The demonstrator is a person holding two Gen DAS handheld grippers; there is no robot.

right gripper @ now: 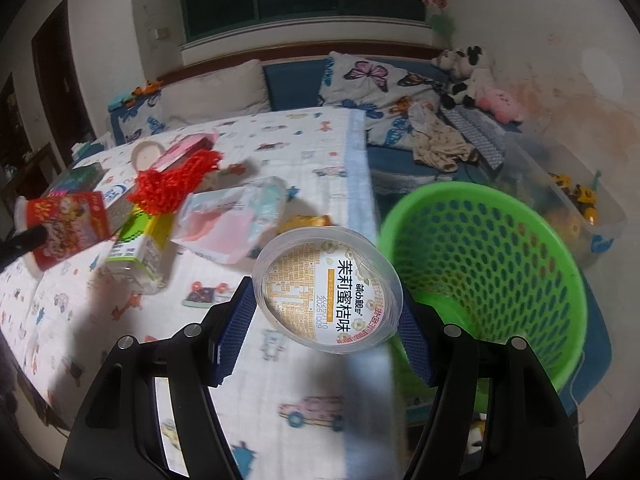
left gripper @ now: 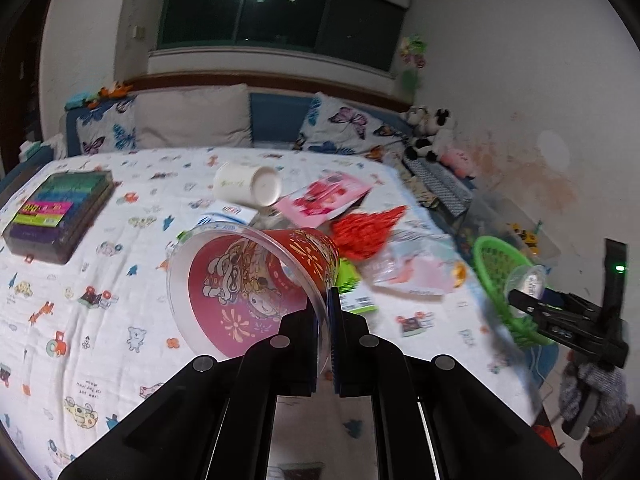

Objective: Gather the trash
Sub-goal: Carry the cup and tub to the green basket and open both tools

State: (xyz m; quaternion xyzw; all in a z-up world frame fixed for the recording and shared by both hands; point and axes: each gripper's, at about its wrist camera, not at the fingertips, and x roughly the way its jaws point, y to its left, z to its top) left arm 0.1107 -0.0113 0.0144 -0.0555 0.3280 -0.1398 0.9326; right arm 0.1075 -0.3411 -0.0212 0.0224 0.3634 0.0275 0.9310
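Bedroom setup, with a bed under a cartoon-print sheet (left gripper: 100,216) doing duty as the work surface and a green basket (right gripper: 500,264) parked off its edge as the bin, so I'll place everything relative to that basket. Most of the trash is still piled on the sheet well away from the basket: a red pom-pom thing (left gripper: 364,228), a pink packet (left gripper: 324,198), a white cup (left gripper: 248,184) on its side, a crinkly clear wrapper (left gripper: 412,268) and a green-and-white carton (right gripper: 140,248). The left gripper (left gripper: 328,344) has its jaws pinched right down on the thin clear rim of a red printed cup (left gripper: 256,284), which makes sense since the body is too wide to span and the rim is the only thin edge on offer; the cup hangs tilted, mouth toward the camera, clear of the sheet and well apart from the basket. The right gripper (right gripper: 326,320) is clamped across a round clear tub (right gripper: 328,288) with a printed label, pads on opposite sides of the wall (wide grip because the tub is wide), and it sits just beside the basket's near rim, not yet over the opening. My guess is the tub goes in first as it's closest, then the cup has to travel across. A storage box of coloured things (left gripper: 60,212) sits farthest from the basket and doesn't look like trash.
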